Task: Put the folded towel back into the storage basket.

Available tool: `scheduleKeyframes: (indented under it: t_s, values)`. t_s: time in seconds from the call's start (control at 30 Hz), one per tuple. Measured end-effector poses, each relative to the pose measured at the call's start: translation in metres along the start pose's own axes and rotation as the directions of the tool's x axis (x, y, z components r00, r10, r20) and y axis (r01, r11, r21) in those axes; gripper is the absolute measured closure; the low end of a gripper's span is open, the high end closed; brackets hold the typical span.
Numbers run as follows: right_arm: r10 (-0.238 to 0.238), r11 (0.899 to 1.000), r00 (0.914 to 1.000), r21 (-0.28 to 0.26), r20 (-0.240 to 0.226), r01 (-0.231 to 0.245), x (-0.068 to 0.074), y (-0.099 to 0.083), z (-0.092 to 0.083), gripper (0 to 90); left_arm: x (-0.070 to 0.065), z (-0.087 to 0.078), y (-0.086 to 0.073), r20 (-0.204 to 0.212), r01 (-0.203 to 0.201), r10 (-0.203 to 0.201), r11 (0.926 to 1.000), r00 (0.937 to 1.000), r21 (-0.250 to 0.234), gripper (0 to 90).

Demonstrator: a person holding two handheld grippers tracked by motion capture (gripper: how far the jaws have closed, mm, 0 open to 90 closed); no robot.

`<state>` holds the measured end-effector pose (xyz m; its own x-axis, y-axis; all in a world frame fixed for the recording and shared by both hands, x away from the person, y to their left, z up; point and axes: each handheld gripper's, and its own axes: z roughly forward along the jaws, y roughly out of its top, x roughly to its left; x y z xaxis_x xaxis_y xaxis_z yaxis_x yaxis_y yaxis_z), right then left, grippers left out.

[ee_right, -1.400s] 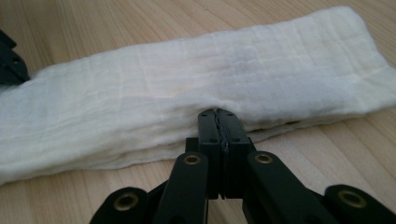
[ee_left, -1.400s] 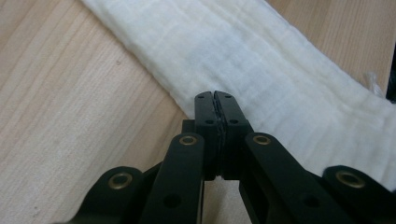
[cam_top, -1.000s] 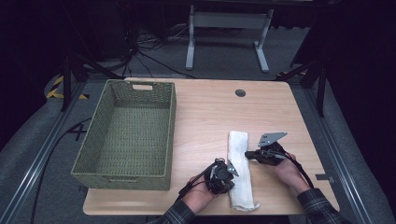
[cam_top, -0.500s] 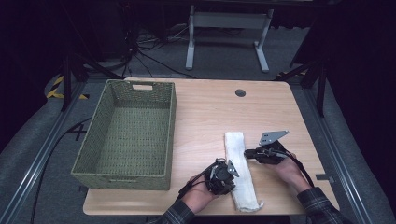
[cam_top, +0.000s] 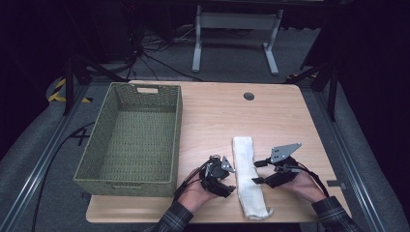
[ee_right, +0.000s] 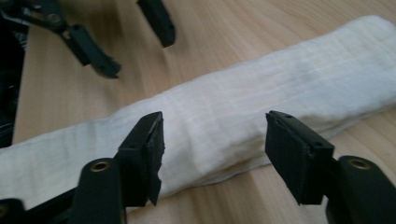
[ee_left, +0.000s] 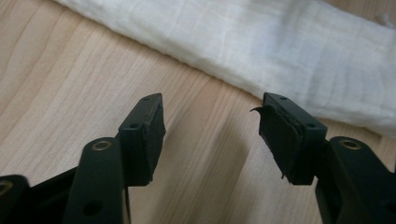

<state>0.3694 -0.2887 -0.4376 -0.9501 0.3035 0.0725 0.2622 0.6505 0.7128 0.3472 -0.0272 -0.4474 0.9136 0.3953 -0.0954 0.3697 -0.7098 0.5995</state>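
Note:
A white cloth folded into a long strip lies on the wooden table near its front edge. My left gripper sits just left of the cloth and points at it. Its jaws have just been opening, and in the left gripper view only bare wood lies between them, with the cloth a little beyond. My right gripper is at the cloth's right side, its jaws also just opened. In the right gripper view the pads stand apart at the cloth's near edge without pressing it. The left gripper shows open across the cloth.
A green woven basket stands on the left half of the table, with nothing showing inside it. A round cable hole sits near the far edge. Past the table are a metal stand's legs and cables on the floor.
Both grippers went from shut on the cloth to open and have drawn back a little from it. The cloth now lies free on the table.

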Motion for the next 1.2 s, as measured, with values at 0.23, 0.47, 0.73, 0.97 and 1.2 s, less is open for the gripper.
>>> scheduleKeyframes:
  t_s: [0.23, 0.47, 0.73, 0.97, 1.2]
  values:
    - [-0.084, 0.996, 0.9941, 0.011, -0.068, 0.085, 0.021, 0.006, 0.011, 20.6, 0.006, 0.001, -0.003, -0.045, 0.011, -0.011, 0.9999, 0.9989, -0.011, 24.0]
    - [-0.143, 0.989, 0.9859, 0.024, -0.087, 0.146, 0.024, 0.005, 0.025, 14.3, 0.012, 0.001, -0.004, -0.048, 0.039, -0.039, 0.9992, 0.9981, -0.011, 20.1]
    - [-0.198, 0.976, 0.9774, 0.075, -0.073, 0.204, 0.028, 0.000, 0.038, 11.9, 0.014, 0.001, -0.005, -0.046, 0.051, -0.052, 0.9987, 0.9976, -0.006, 19.2]
    - [-0.205, 0.974, 0.9746, 0.077, -0.091, 0.212, 0.029, 0.000, 0.034, 27.5, 0.014, 0.003, -0.006, -0.052, 0.043, -0.043, 0.9991, 0.9977, 0.001, 19.3]
    - [-0.217, 0.972, 0.9656, 0.055, -0.143, 0.227, 0.036, -0.003, 0.028, 66.3, 0.015, 0.002, -0.006, -0.056, 0.048, -0.049, 0.9988, 0.9972, -0.012, 19.6]
